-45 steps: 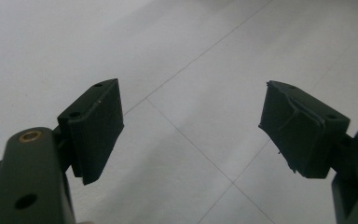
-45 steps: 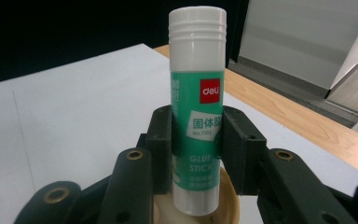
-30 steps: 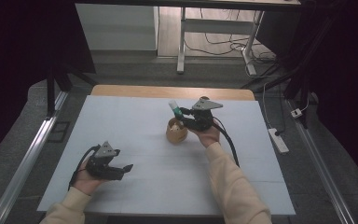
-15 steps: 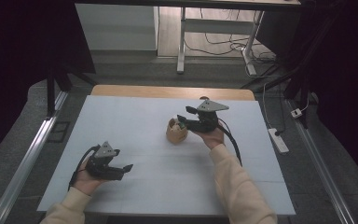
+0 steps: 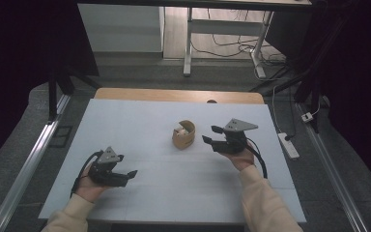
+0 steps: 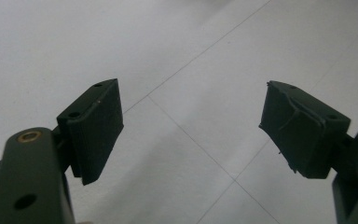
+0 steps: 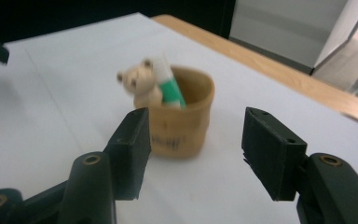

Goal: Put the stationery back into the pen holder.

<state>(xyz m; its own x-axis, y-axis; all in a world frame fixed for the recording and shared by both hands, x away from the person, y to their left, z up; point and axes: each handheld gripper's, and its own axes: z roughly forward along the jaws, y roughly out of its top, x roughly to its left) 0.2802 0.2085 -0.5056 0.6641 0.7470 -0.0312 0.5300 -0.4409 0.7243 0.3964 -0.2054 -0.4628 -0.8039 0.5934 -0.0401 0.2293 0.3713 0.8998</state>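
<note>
A small tan cup (image 5: 184,135) with a bear figure on its rim stands near the middle of the white table (image 5: 140,121). In the right gripper view the cup (image 7: 182,126) holds a green-and-white tube (image 7: 167,84) beside the bear (image 7: 137,81). My right gripper (image 5: 211,135) is open, just right of the cup and pointing at it, with nothing between its jaws. My left gripper (image 5: 128,177) rests open near the table's front left, over bare table (image 6: 191,84).
A wooden strip (image 5: 174,95) runs along the table's far edge. A power strip (image 5: 289,145) and cables lie on the floor to the right. Metal rails (image 5: 26,164) flank the table. A desk frame (image 5: 222,34) stands beyond.
My right gripper has drawn back from above the cup toward the right and down, and the tube it carried now sits in the cup. The left gripper has stayed put.
</note>
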